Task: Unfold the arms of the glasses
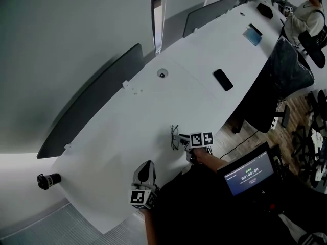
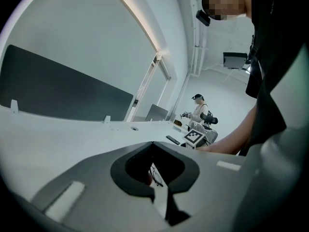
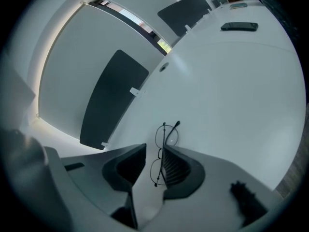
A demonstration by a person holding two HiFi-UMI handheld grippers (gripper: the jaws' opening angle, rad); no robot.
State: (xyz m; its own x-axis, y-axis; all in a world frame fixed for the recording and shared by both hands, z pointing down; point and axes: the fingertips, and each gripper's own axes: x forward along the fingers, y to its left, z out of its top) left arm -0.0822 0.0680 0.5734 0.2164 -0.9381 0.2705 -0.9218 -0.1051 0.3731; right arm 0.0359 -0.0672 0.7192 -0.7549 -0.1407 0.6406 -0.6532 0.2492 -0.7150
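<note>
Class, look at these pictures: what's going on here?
A person works with a gripper in each hand at a white table. The right gripper, jaws open, is set over folded glasses lying there, one lens between its jaws. The left gripper is shut and empty, near the table's edge.

The table (image 1: 153,111) is seen to be white. The glasses (image 3: 161,151) are made with a thin black frame. Black and white squares are printed on the cube of the right gripper (image 1: 180,141) and on the cube of the left gripper (image 1: 147,165). Both pairs of jaws are coloured dark grey. A phone (image 1: 223,79) is seen in black and a flat blue thing (image 1: 252,34) is seen too. The dividers (image 1: 92,106) are coloured dark grey. The screen (image 1: 247,176) is lit blue with white numbers. The floor (image 1: 299,119) is done in brown wood stripes.
</note>
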